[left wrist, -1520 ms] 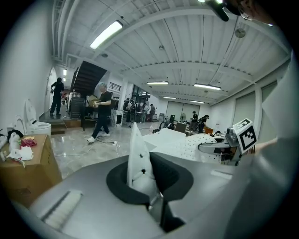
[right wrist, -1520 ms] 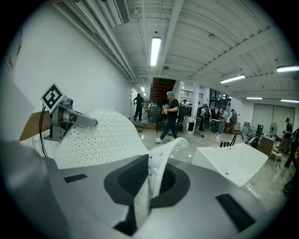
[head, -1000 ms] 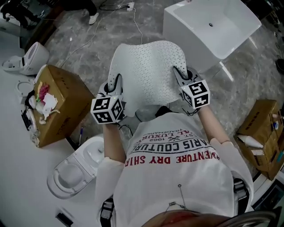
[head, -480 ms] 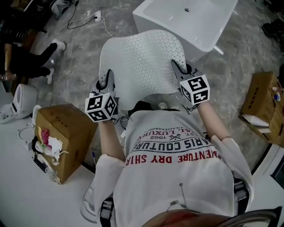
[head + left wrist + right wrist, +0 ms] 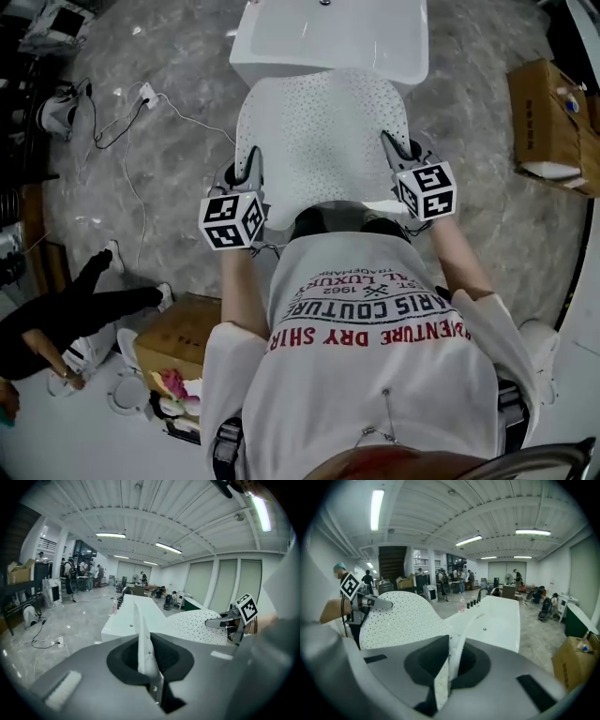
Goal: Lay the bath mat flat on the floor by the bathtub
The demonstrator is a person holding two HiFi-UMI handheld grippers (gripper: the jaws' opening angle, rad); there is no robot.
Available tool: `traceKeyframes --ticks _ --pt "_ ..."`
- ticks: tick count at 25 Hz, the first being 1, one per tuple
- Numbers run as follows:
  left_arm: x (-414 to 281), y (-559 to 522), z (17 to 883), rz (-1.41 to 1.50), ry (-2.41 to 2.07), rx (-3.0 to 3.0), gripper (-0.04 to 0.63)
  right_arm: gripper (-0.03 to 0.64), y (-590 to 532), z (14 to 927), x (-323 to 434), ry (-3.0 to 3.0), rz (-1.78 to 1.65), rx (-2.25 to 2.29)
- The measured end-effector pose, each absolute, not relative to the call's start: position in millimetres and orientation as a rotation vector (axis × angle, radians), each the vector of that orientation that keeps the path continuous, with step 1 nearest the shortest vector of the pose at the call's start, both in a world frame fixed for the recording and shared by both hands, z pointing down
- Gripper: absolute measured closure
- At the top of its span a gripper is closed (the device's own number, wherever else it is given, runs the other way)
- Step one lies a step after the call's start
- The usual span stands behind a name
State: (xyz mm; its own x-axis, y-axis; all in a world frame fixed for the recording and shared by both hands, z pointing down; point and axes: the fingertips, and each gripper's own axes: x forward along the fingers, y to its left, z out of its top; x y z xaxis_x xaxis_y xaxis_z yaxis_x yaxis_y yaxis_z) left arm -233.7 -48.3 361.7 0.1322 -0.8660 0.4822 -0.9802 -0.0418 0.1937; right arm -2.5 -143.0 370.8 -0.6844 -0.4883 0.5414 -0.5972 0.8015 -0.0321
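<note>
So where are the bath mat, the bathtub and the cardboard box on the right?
bath mat (image 5: 323, 131), head view, middle of its dotted surface.
bathtub (image 5: 281, 54), head view, near end of its white rim.
cardboard box (image 5: 542, 117), head view, its brown top face.

We look down on a grey marbled stone floor (image 5: 159, 187), where a white power strip (image 5: 145, 94) trails its thin cable and brown cardboard boxes (image 5: 548, 103) stand off to the sides. At floor level we see a long hall under a white ribbed ceiling (image 5: 154, 517) hung with rows of lit fluorescent tube lights (image 5: 110, 535). Tall pale window panels (image 5: 225, 583) line one wall, a white square pillar (image 5: 60, 559) stands opposite, and a dark block that looks like a staircase (image 5: 391, 559) rises at the far end.
</note>
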Motion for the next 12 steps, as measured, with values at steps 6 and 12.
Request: traceKeyframes --ticks 6,12 --pt "-269.4 -74.0 406.6 0.426 -1.551 2.065 0.575 0.603 -126.0 403.9 -21.3 -2.353 0.358 1.014" --pt "-264.6 -103.9 437.7 0.483 -1.446 2.082 0.575 0.603 -127.0 436.0 -17.2 -2.272 0.433 1.062"
